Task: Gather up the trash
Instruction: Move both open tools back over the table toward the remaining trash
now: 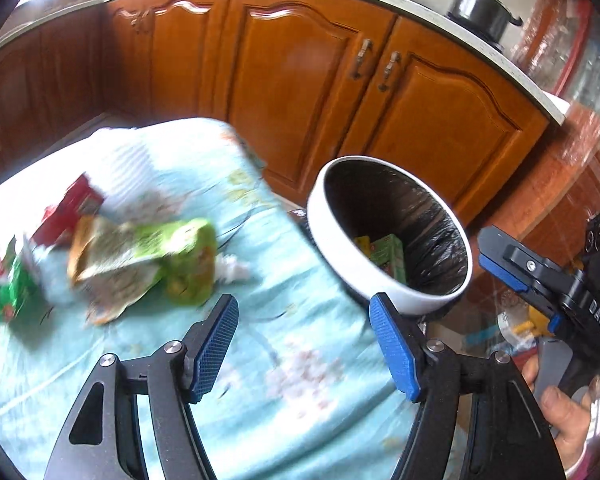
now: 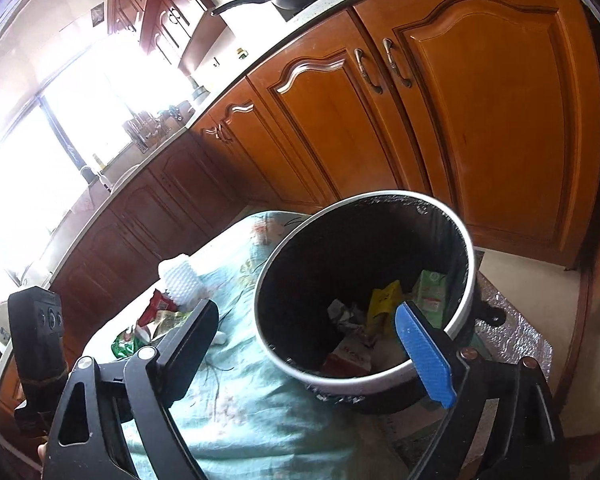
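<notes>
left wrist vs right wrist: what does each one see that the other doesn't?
Left wrist only: a steel pot on the counter, the green snack bag up close though blurred, and the right gripper held by a hand.

Right wrist only: the bright window, a white foam piece, and deeper into the bin, a yellow wrapper.

Both: the white bin with its black liner, the light blue cloth, the wooden cabinets, and open, empty jaws.

- Orange-brown wooden cabinet doors (image 1: 312,92) stood along the far side.
- A steel pot (image 1: 478,8) sat on the pale countertop (image 2: 216,96), far right.
- A bright window (image 2: 52,128) glared at left.
</notes>
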`<action>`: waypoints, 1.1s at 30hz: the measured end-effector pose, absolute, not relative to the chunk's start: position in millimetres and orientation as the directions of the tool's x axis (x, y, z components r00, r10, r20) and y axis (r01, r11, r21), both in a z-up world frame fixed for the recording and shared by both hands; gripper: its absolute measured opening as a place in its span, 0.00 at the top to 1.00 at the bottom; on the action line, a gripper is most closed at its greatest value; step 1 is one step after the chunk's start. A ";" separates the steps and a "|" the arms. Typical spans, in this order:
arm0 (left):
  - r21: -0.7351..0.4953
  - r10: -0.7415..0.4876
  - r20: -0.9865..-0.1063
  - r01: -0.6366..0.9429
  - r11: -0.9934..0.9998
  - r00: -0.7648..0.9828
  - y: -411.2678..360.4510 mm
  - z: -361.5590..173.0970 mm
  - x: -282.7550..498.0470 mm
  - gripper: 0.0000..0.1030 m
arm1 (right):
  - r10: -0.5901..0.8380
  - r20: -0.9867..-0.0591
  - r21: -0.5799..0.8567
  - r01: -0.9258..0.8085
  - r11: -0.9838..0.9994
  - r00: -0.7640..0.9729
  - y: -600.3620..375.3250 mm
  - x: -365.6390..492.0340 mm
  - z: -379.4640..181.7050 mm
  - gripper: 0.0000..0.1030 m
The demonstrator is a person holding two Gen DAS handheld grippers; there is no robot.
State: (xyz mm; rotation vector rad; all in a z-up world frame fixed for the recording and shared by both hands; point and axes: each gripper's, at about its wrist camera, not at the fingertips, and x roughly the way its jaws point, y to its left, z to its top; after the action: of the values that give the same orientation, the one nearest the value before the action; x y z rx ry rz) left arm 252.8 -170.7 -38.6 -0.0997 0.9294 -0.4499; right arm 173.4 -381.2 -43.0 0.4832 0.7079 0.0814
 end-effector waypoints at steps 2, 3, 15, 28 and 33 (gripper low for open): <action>-0.277 -0.397 -0.754 0.295 0.915 0.523 -152.5 -42.6 242.9 0.34 | 0.257 -0.607 0.452 0.061 0.890 0.752 -365.2 169.4 -44.8 0.11; -0.279 -0.389 -0.757 0.278 0.919 0.526 -143.7 -43.4 239.4 0.34 | 0.267 -0.610 0.450 0.048 0.892 0.746 -357.7 167.9 -45.5 0.11; -0.320 -0.313 -0.754 0.093 0.943 0.578 -38.9 -37.3 201.5 0.34 | 0.390 -0.638 0.456 -0.083 0.886 0.664 -282.4 174.9 -57.1 0.11; -0.323 -0.254 -0.756 -0.007 0.946 0.604 16.6 -33.6 203.7 0.34 | 0.418 -0.692 0.323 -0.266 0.908 0.588 -225.9 206.2 -60.2 0.11; -0.342 -0.233 -0.753 -0.063 0.937 0.615 41.4 -30.6 210.6 0.33 | 0.427 -0.709 0.241 -0.377 0.894 0.561 -204.6 227.5 -58.8 0.11</action>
State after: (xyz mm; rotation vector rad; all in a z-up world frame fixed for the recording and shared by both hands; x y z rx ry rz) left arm 210.6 41.4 -30.6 -0.3544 0.9075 -0.1004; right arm 227.5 -204.6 -58.8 0.0640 0.8523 0.4741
